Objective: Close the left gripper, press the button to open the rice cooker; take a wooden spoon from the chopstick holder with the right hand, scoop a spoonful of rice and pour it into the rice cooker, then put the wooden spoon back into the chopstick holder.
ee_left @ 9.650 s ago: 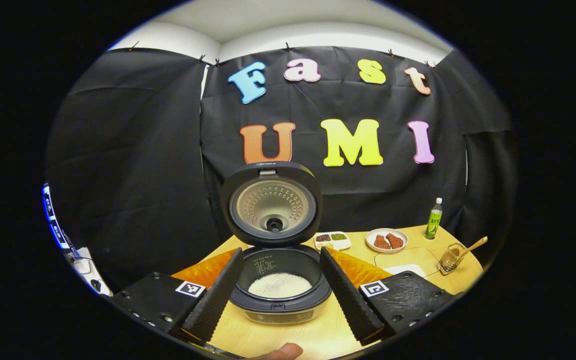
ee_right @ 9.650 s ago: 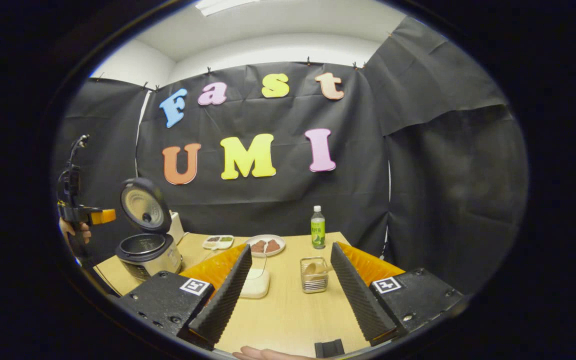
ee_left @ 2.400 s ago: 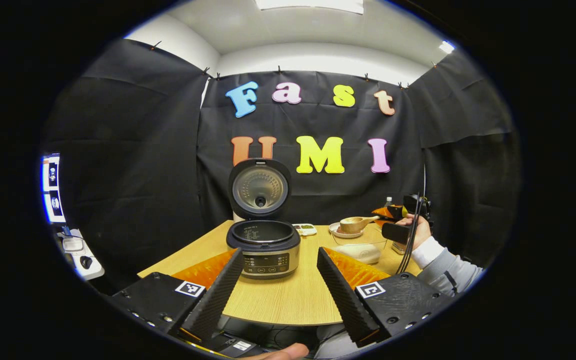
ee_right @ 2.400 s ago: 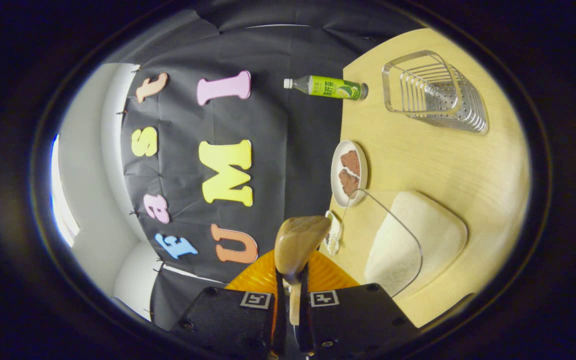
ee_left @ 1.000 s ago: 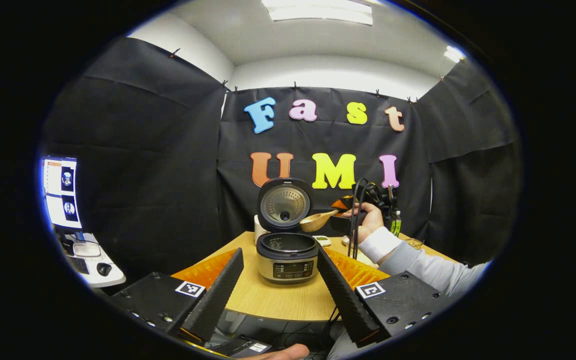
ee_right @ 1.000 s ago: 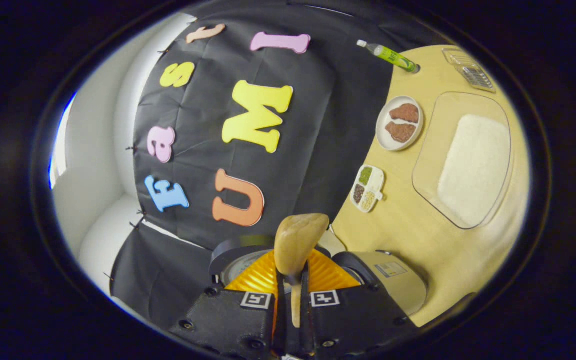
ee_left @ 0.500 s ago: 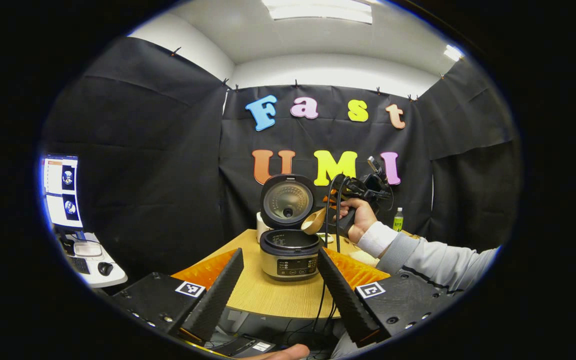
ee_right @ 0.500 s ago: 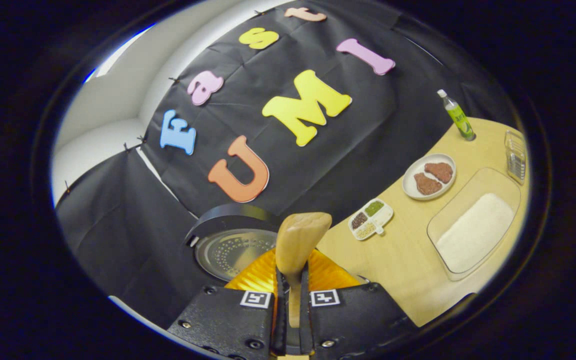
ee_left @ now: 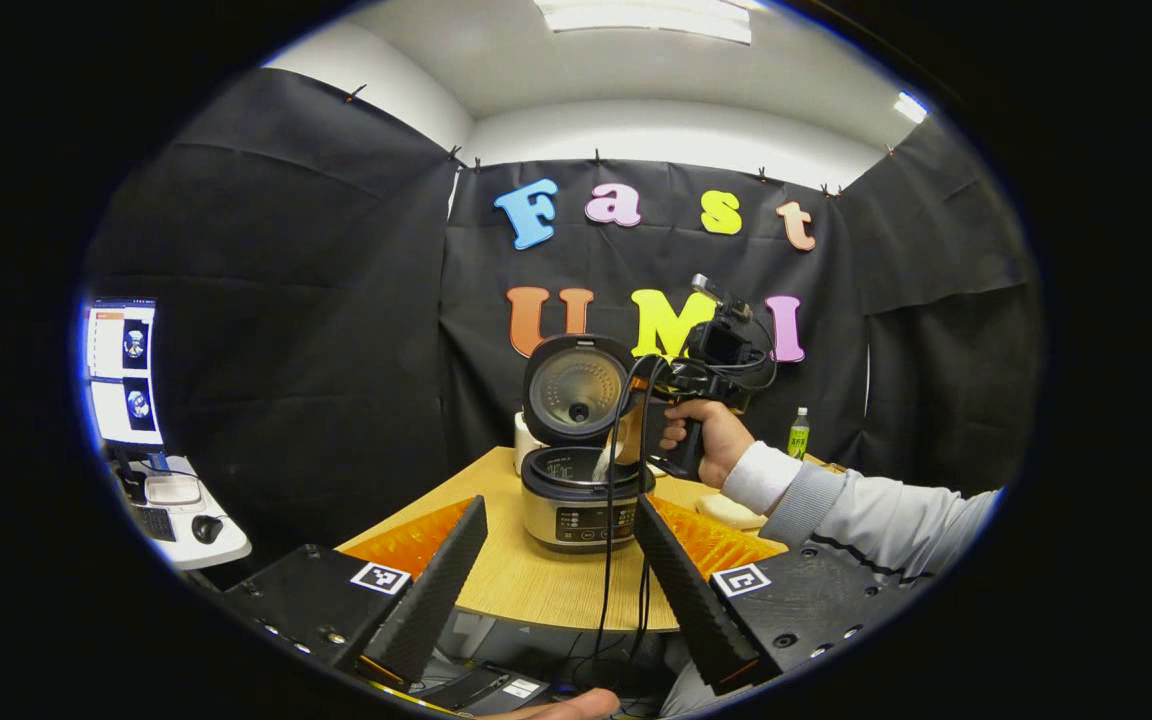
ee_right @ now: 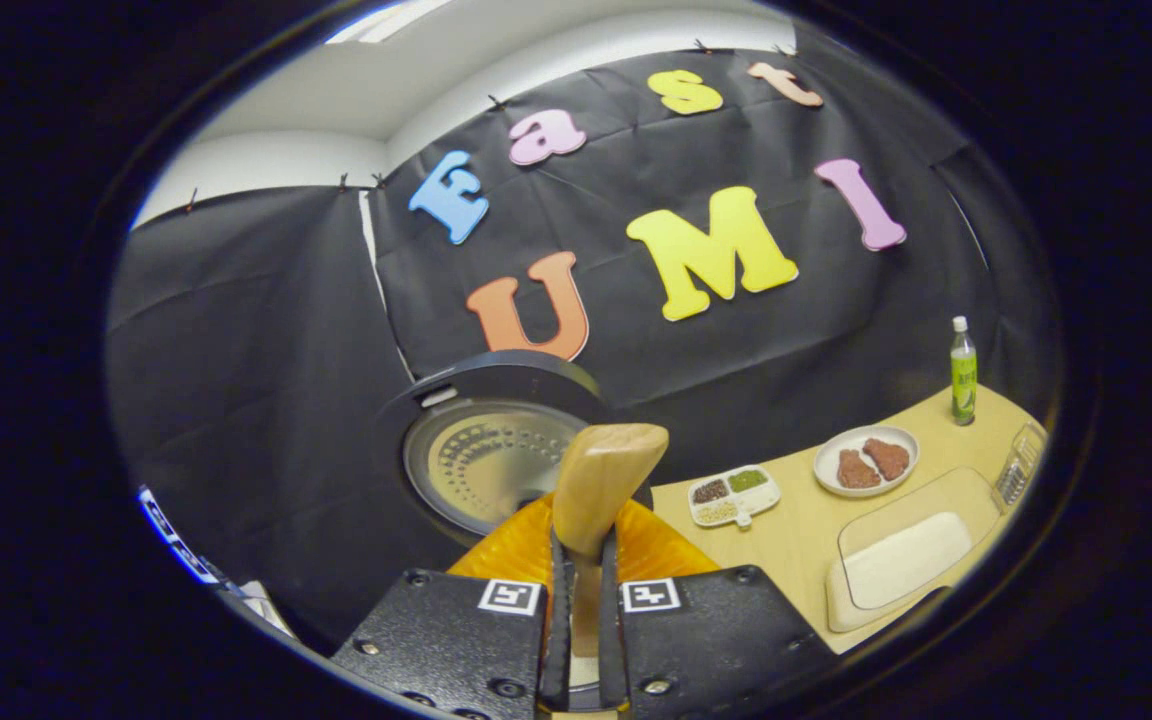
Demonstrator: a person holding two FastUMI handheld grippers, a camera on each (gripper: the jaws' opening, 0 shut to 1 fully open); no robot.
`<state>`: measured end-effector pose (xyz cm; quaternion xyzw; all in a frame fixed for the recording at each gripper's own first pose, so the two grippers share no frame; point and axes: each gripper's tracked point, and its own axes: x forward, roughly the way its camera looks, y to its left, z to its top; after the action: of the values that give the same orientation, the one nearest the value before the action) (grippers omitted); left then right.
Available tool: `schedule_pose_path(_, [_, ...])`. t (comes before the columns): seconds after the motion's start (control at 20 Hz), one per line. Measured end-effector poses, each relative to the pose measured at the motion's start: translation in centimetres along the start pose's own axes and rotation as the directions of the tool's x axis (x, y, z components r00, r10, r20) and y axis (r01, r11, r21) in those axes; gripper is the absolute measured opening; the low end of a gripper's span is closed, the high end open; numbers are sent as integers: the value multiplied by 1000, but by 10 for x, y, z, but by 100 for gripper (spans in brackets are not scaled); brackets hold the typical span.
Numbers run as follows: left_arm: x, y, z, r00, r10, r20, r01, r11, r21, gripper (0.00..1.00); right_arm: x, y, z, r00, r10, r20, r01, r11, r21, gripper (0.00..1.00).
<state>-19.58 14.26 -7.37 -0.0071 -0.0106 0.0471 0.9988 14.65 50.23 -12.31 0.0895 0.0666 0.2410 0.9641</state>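
The right gripper (ee_right: 577,600) clamps the wooden spoon (ee_right: 601,480) over the open rice cooker (ee_left: 581,490). The left gripper (ee_left: 561,570) stands spread apart, holding nothing.

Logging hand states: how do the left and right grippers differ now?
Left gripper is open and holds nothing; right gripper is shut on the wooden spoon. The left hangs back off the table's near edge; the right is up at the rice cooker. Each is hand-held.

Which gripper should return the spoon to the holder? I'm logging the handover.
Right. The right gripper is shut on the wooden spoon, tipped over the open rice cooker. The left gripper is open, back at the table's near edge, far from the chopstick holder.
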Motion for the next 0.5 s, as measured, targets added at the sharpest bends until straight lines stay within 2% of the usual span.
schedule_pose_path(0.25, [0, 0, 0, 1000, 0, -7, 0, 1000, -5, 95, 1, 22, 2, 1000, 1, 20, 3, 979, -205, 17])
schedule_pose_path(0.4, [3, -5, -1, 1000, -8, -4, 8, 1000, -3, 94, 4, 32, -7, 1000, 21, 12, -17, 964, -265, 17])
schedule_pose_path(0.5, [2, -5, -1, 1000, -14, 0, 14, 1000, 5, 95, 4, 32, -7, 1000, 5, 22, 2, 945, -326, 17])
